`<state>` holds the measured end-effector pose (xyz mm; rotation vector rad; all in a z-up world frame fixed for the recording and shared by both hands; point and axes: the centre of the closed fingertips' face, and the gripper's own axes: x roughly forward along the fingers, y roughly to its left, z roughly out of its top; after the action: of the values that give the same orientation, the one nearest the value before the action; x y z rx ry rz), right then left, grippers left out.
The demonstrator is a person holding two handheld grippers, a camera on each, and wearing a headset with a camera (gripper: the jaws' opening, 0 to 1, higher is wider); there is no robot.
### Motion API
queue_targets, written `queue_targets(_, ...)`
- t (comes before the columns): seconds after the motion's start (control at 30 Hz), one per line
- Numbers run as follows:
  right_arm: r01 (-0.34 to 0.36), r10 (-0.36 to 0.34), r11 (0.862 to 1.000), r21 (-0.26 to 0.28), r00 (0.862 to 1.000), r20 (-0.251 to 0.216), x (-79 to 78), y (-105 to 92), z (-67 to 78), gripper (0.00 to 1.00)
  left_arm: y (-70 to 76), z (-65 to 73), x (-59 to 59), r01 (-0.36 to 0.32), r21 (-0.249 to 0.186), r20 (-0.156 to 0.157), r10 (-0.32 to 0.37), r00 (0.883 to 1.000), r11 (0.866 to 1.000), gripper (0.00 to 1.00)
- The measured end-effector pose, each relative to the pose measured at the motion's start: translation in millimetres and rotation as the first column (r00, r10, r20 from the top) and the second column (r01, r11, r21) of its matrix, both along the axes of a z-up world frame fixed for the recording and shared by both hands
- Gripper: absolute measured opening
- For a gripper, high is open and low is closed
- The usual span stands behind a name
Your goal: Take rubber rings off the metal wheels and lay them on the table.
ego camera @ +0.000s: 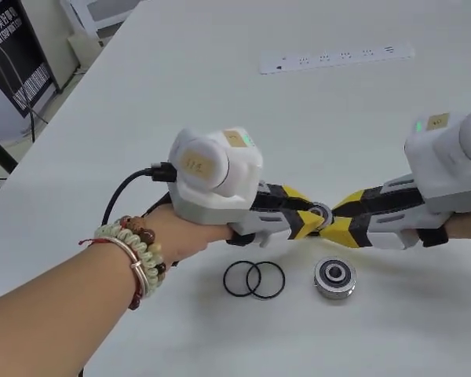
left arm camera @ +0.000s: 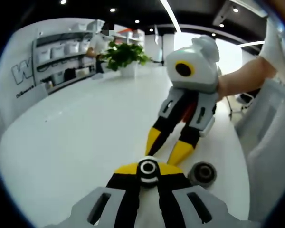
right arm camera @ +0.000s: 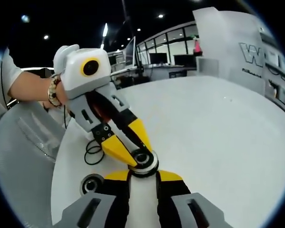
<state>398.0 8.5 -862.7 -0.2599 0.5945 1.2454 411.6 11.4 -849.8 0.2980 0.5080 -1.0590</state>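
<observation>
Head view: left gripper (ego camera: 309, 223) clamps a metal wheel (ego camera: 320, 214); right gripper (ego camera: 336, 225) straddles it, grip unclear.

Black rubber rings (ego camera: 253, 280), silver wheel (left arm camera: 147, 169) (fingers (ego camera: 306, 222) striped yellow-black)

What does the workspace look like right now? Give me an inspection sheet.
Surface: white table.
Job's things: two rubber rings lying overlapped; one metal wheel beside them; held wheel between both grippers.
Clutter: power strip on the far side.
Grippers: left gripper shut on the held wheel; right gripper at it, fingers spread, grip unclear.
Cables: black cable from left gripper.
Surroundings: banner stand, potted plant, shelves.
</observation>
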Motion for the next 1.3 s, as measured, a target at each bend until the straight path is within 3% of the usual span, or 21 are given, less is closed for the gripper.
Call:
queue_targets(0.27, -0.016, 0.017, 1.000, -0.027, 0.999, 0.031, 0.4, -5.2, -0.9, 0.03, -0.6, 0.7, 0.0, -0.006, 0.001, -0.001, 0.006, 1.000, 1.000, 0.14)
queue_targets(0.33, -0.020, 0.023, 0.999, -0.042, 0.997, 0.067, 2.7, -6.4, -0.7, 0.00, -0.5, 0.8, -0.9, -0.004, 0.001, -0.001, 0.004, 1.000, 1.000, 0.14)
queue_targets(0.57, 0.027, -0.025, 0.999, -0.037, 0.999, 0.033, 3.4, -6.8, -1.0, 0.00, -0.8, 1.1, -2.7, -0.001, 0.011, 0.004, 0.001, 1.000, 1.000, 0.14)
queue_targets(0.63, 0.069, -0.069, 0.998, -0.011, 0.997, -0.028, 3.2, -7.6, -1.2, 0.00, -1.3, 1.1, -3.2, 0.000, 0.015, 0.008, 0.000, 1.000, 1.000, 0.14)
queue_targets(0.77, 0.167, -0.154, 0.985, 0.050, 0.966, -0.207, 3.9, -10.2, -0.4, 0.00, -1.3, 1.0, -4.4, 0.006, 0.017, 0.011, -0.006, 1.000, 1.000, 0.14)
queue_targets(0.87, 0.251, -0.206, 0.962, 0.105, 0.924, -0.322, 7.3, -11.3, 2.6, 0.00, -1.5, 1.0, -4.2, 0.006, 0.019, 0.013, -0.007, 1.000, 1.000, 0.14)
queue_targets(0.97, 0.300, -0.225, 0.944, 0.136, 0.890, -0.397, 8.3, -11.3, 3.8, 0.00, -1.7, 1.0, -3.9, 0.004, 0.015, 0.011, -0.005, 1.000, 1.000, 0.14)
queue_targets(1.03, 0.360, -0.237, 0.917, 0.173, 0.839, -0.489, 9.6, -10.0, 8.1, 0.00, -1.8, 1.0, -4.0, 0.004, 0.014, 0.011, -0.004, 1.000, 1.000, 0.14)
queue_targets(1.07, 0.374, -0.229, 0.910, 0.179, 0.812, -0.537, 7.7, -10.9, 8.5, 0.00, -1.8, 1.1, -3.9, 0.002, 0.012, 0.013, -0.003, 1.000, 1.000, 0.14)
queue_targets(1.1, 0.378, -0.226, 0.905, 0.195, 0.816, -0.532, 9.9, -11.3, 9.6, 0.00, -1.8, 1.1, -3.9, 0.001, 0.009, 0.014, -0.001, 1.000, 1.000, 0.14)
queue_targets(1.13, 0.379, -0.210, 0.900, 0.216, 0.809, -0.549, 8.5, -9.9, 12.7, 0.00, -1.9, 1.2, -4.0, -0.002, 0.002, 0.017, 0.002, 1.000, 1.000, 0.14)
queue_targets(1.3, 0.383, -0.227, 0.904, 0.193, 0.810, -0.541, 6.6, -9.3, 11.7, 0.00, -1.4, 0.9, -3.7, -0.007, -0.012, 0.022, 0.008, 1.000, 1.000, 0.14)
